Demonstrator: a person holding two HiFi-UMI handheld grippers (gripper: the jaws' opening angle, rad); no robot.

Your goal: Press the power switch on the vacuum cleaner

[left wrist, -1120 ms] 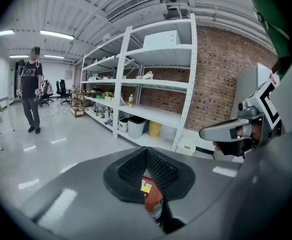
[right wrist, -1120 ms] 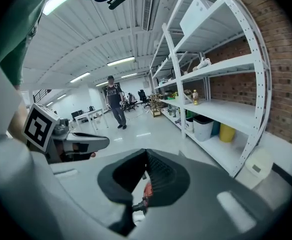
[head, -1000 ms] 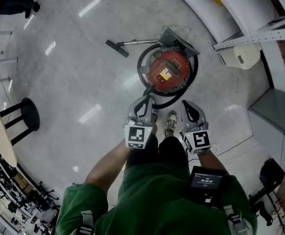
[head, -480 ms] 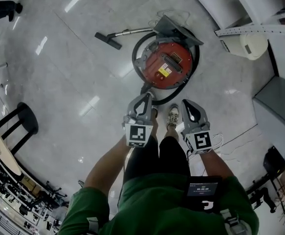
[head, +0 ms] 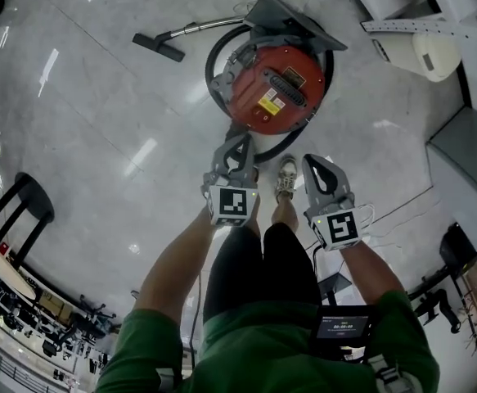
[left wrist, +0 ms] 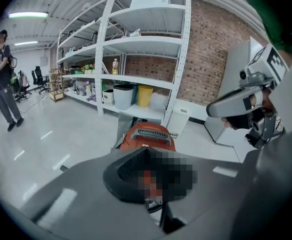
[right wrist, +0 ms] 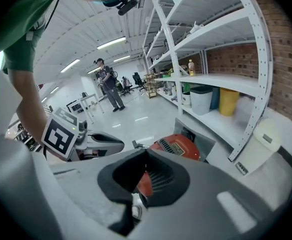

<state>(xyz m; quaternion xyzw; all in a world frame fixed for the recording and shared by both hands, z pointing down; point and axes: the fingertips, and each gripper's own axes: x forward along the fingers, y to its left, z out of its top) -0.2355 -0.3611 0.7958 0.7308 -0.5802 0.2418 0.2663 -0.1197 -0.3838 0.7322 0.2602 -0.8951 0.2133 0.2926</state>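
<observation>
We hold the left gripper (head: 239, 140) and right gripper (head: 312, 162), fingers closed and empty, short of the vacuum cleaner (head: 271, 88) at twelve o'clock; closed tips probably suit pressing.

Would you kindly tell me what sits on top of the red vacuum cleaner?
On the vacuum cleaner's red lid sit a yellow label and a dark ribbed grille. A black hose loops round the body. The power switch is too small to make out.
</observation>
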